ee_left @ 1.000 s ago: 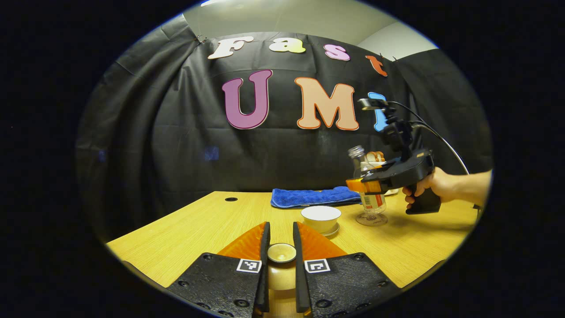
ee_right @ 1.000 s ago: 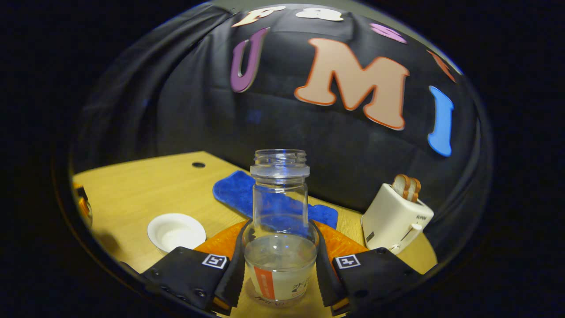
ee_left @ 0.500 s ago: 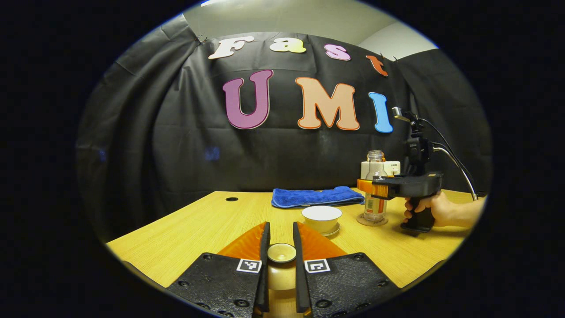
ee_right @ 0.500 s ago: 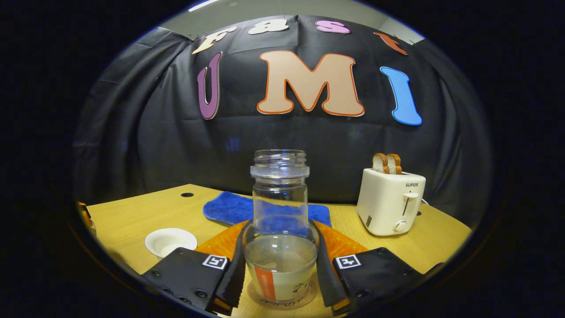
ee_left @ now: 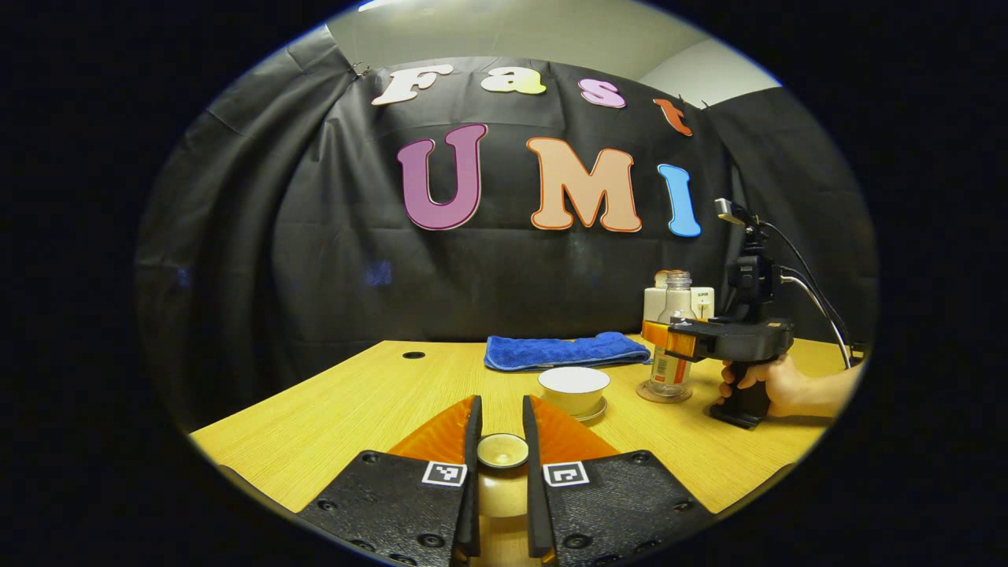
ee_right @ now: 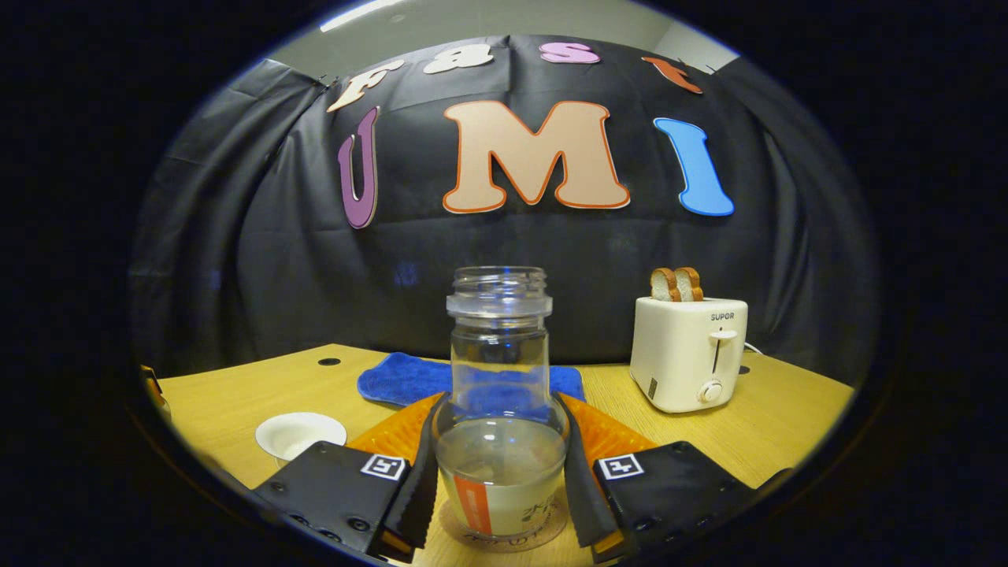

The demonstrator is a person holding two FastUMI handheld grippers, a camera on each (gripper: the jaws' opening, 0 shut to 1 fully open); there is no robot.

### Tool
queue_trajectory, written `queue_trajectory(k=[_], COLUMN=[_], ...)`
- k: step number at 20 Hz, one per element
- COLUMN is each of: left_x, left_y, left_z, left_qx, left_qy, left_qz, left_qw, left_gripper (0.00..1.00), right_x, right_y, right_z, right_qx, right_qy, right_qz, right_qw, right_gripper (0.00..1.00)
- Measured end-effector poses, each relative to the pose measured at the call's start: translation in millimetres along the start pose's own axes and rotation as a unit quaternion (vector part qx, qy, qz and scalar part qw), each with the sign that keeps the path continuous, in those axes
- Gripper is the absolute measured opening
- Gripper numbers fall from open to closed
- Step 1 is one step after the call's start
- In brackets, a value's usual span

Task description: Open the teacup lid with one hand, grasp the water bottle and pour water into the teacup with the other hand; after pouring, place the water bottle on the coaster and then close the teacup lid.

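Wooden table (ee_right: 787, 409): right gripper (ee_right: 501, 480) clasping bottle (ee_right: 499, 409).

Wooden table (ee_right: 787, 425), light grain, small round hole (ee_left: 413, 355) near the back edge; carrying a folded blue towel (ee_right: 409, 378) by the wall, a white toaster (ee_right: 687, 354), a saucer (ee_left: 592, 413) under the open teacup (ee_left: 573, 388), and a round coaster (ee_right: 504, 539) beneath the water bottle (ee_right: 498, 409).

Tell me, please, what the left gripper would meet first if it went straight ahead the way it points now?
Probably the open teacup: it stands just ahead of the left gripper, slightly to the right of its line, so it might only graze it. The gripper is shut on the lid. Beyond lies the blue cloth.
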State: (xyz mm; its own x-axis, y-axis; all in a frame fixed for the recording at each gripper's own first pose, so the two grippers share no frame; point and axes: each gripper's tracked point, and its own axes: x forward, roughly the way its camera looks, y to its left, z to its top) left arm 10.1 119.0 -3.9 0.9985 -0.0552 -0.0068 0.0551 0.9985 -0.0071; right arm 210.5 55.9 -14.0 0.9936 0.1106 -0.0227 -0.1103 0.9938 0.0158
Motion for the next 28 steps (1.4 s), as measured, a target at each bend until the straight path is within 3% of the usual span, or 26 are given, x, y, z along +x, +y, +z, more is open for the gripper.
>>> queue_trajectory(k=[6, 10, 12, 16, 17, 22, 24, 28], left_x=[1, 1, 1, 1, 0, 4, 8, 48], left_y=[0, 0, 0, 0, 0, 1, 0, -17], left_z=[-1, -1, -1, -1, -1, -2, -4, -1], left_qx=[0.0, 0.0, 0.001, 0.0, 0.001, 0.0, 0.0, 0.001], left_qy=[0.0, 0.0, 0.0, 0.0, 0.001, -0.001, -0.001, 0.002], left_qz=[0.0, 0.0, 0.0, -0.001, -0.001, -0.003, -0.004, -0.044], left_qw=[1.0, 1.0, 1.0, 1.0, 1.0, 1.0, 1.0, 0.999], left_gripper=[0.21, 0.21, 0.21, 0.21, 0.2, 0.2, 0.21, 0.2], right_x=[-2, -2, -4, -11, -15, -48, -68, -104], right_y=[-1, 0, -3, -3, -2, -14, -18, -35], right_z=[1, -4, -5, -5, -4, -1, -1, 0], right_qx=[-0.006, -0.006, -0.007, -0.007, -0.006, -0.007, -0.007, -0.006], right_qy=[-0.015, -0.001, -0.002, -0.002, -0.002, -0.005, -0.006, -0.008], right_qz=[-0.009, -0.007, -0.016, -0.013, -0.011, -0.012, -0.007, -0.006], right_qw=[1.0, 1.0, 1.0, 1.0, 1.0, 1.0, 1.0, 1.0], right_gripper=[0.75, 0.83, 1.0, 0.96, 1.0, 0.96, 1.0, 1.0])
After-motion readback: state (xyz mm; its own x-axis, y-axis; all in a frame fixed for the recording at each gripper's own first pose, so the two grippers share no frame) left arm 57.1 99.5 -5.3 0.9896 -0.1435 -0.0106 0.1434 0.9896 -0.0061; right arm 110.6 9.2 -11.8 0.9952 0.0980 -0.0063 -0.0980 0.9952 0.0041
